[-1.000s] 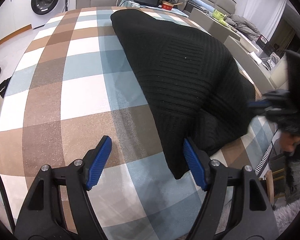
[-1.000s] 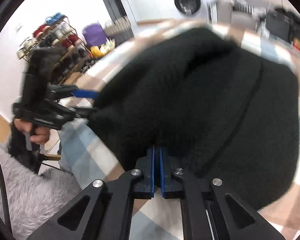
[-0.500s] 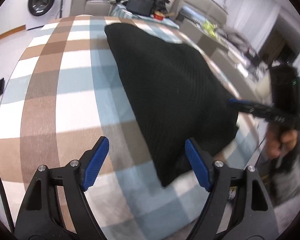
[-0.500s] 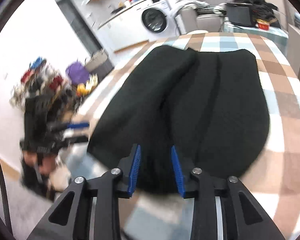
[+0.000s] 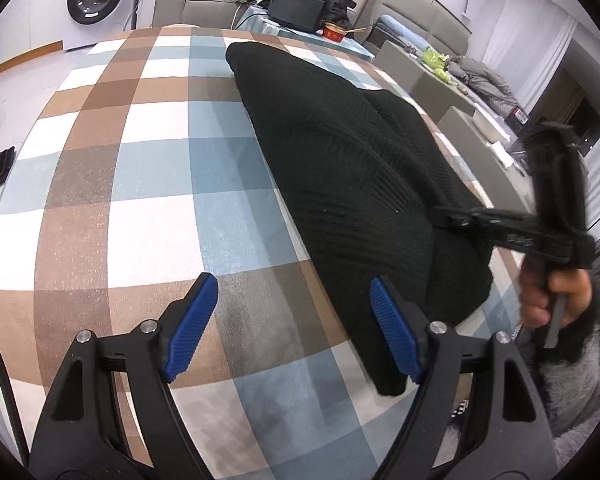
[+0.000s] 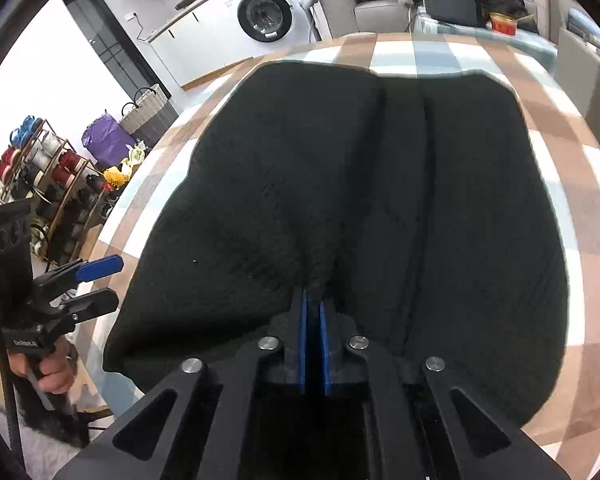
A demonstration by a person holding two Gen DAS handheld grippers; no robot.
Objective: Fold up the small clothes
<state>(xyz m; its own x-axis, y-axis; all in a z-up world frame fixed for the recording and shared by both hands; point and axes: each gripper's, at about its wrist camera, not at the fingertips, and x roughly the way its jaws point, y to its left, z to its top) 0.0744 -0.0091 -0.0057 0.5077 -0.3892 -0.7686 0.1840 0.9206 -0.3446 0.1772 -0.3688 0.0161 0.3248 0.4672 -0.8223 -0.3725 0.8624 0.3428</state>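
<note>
At far left beyond the table, a woven grey-and-white basket [image 6: 150,114] stands by a purple bag [image 6: 104,140]; its contents are hidden. My left gripper [image 5: 292,332] hangs with its blue ribbed pads [image 5: 190,328] wide apart over the checked brown, blue and white tablecloth [image 5: 140,200], holding nothing. To its right, the black ribbed knit garment [image 5: 340,168] lies along the table from near edge to far, two creases running its length. My right gripper [image 6: 313,320] is clamped on the garment's near hem, pinching a ridge of fabric. A white washing machine [image 6: 266,12] stands far behind.
</note>
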